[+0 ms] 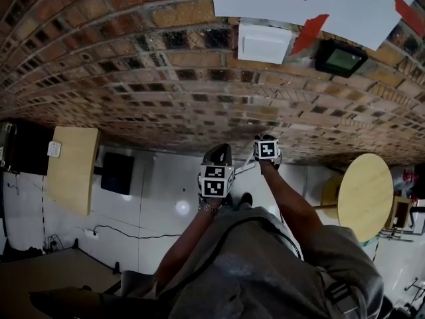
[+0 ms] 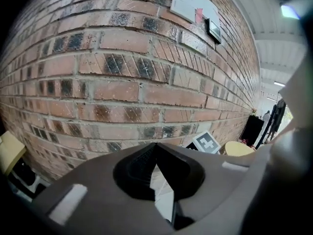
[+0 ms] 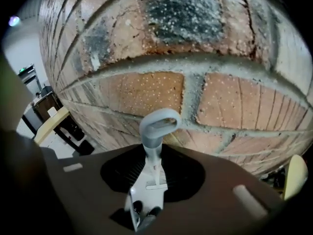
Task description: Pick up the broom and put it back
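Observation:
In the right gripper view the broom's pale grey handle [image 3: 155, 146] runs up between the two black pads and ends in a hanging loop close to the brick wall [image 3: 205, 97]. My right gripper [image 3: 152, 166] is shut on this handle. The brush end is out of sight. In the head view the right gripper [image 1: 266, 140] points down at the foot of the wall, and the left gripper [image 1: 222, 150] sits just left of it. The left gripper [image 2: 155, 148] faces the bricks with its pad tips together and nothing between them.
The brick wall [image 1: 166, 78] fills the space ahead and carries papers, a white box [image 1: 263, 42] and a black device [image 1: 340, 58]. A round wooden table [image 1: 364, 195] stands to the right. At the left are a rectangular wooden table [image 1: 73, 168] and a black box [image 1: 117, 173]. A cable [image 1: 126, 231] lies on the white floor.

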### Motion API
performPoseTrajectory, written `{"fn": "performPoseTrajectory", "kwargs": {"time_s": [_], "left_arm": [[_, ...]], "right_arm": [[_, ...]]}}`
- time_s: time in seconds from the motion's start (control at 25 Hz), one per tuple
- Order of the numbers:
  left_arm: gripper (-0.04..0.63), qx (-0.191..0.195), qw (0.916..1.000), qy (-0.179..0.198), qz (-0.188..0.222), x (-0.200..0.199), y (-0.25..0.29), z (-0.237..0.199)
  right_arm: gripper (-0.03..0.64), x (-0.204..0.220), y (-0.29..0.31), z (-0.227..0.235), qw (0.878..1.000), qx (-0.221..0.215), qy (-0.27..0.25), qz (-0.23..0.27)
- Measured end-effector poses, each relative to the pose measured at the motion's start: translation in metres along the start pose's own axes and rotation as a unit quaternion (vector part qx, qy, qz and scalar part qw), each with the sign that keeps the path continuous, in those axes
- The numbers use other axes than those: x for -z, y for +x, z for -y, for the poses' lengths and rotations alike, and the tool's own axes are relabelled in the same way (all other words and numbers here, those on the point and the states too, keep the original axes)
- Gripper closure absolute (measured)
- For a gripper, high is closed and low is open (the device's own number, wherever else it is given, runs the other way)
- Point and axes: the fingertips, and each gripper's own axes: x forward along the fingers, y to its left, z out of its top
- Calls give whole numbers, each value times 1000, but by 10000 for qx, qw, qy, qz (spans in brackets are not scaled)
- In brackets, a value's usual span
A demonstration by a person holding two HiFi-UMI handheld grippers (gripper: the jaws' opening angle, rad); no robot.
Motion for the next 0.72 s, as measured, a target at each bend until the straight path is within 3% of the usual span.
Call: {"fn": "performPoseTrajectory", "kwargs": {"time_s": [0.2,0.36,0.72], "left_arm": [[623,169,9996,212,82,-14,10,13],[623,303,9991,284,83,-18,21,24],[626,769,9964,280,225,-33,36,62]], "right_arm": [[518,5,-57,-8,9990,-243,-178,315],[518,-21,-118,-19,9964,-319,-280,738],[518,-70,-185,-34,9938,-431,-368,961]]}}
